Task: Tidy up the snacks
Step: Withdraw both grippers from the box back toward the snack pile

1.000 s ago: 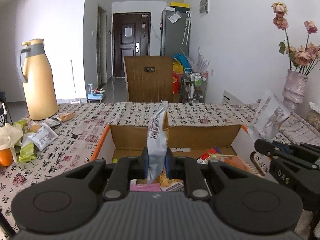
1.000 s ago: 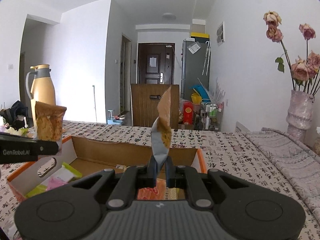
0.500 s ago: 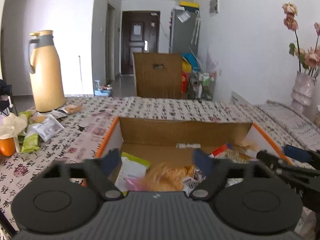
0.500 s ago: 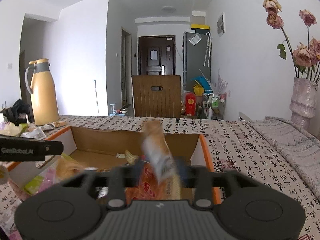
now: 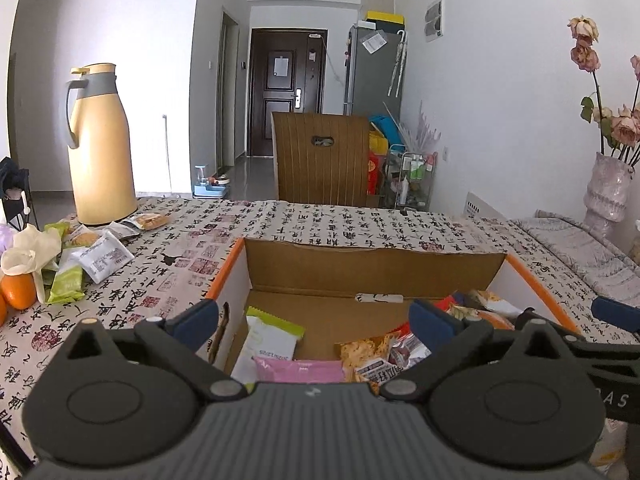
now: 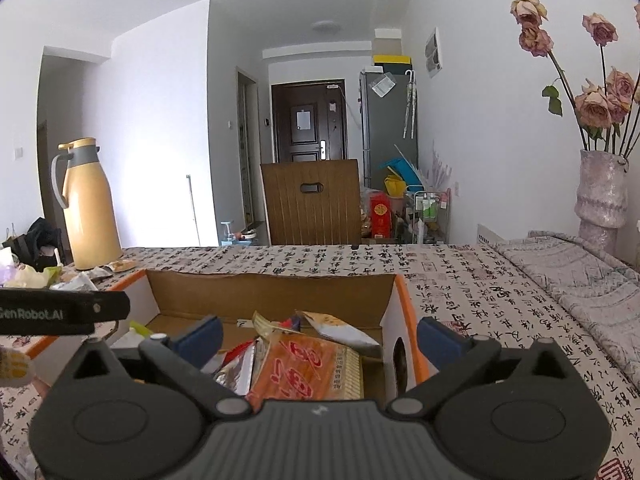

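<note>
Gaping left gripper (image 5: 314,318): spread wide, holding nothing; the pink packet (image 5: 298,370) lies in the cardboard box (image 5: 372,266) just below my jaws.
Right gripper (image 6: 320,334): jaws opening, nothing between them; the orange packet (image 6: 308,368) lies below, with the box's right wall under my right finger.
Risk at wall: dipping could snag that rim and drag the box.
Loose snacks (image 5: 100,256): far left of my jaws, beside the flask (image 5: 102,148); a hasty reach could knock it.
</note>
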Action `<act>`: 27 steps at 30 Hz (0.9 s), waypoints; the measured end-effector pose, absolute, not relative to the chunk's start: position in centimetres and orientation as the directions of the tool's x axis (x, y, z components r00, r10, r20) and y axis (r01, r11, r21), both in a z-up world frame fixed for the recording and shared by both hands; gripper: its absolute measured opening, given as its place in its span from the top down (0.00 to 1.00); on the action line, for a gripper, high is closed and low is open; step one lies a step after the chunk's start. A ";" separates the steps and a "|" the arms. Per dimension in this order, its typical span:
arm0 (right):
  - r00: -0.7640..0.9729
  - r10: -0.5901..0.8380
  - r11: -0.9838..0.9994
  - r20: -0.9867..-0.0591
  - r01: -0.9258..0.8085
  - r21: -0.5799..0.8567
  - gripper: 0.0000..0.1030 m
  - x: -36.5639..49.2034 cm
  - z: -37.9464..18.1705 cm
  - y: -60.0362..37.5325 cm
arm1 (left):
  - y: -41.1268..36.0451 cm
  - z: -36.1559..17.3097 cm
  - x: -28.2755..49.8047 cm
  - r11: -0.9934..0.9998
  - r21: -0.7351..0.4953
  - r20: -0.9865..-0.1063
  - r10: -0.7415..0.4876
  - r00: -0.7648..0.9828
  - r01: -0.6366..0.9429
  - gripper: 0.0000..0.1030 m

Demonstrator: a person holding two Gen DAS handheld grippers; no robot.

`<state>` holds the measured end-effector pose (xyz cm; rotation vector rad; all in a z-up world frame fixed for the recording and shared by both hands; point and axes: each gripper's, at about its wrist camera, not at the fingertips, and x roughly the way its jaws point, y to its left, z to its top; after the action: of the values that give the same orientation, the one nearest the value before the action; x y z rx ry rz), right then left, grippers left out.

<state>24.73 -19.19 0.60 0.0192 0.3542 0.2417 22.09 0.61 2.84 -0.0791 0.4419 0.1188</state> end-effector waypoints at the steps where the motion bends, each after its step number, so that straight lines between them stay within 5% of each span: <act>1: 0.910 0.237 0.971 -0.341 -0.230 0.062 0.00 24.8 0.7 -19.3 | 0.6 2.8 22.2 0.990 -0.049 -0.431 0.099 0.897 -0.133 0.00; 27: 0.921 0.155 0.988 -0.356 -0.152 0.037 0.00 17.8 2.9 -20.0 | 0.8 5.5 16.1 0.997 -0.053 -0.412 0.037 0.910 -0.064 0.00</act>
<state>17.79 -20.00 2.92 0.0084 0.3665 0.1579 16.07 0.77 5.49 -0.0657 0.4238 0.0524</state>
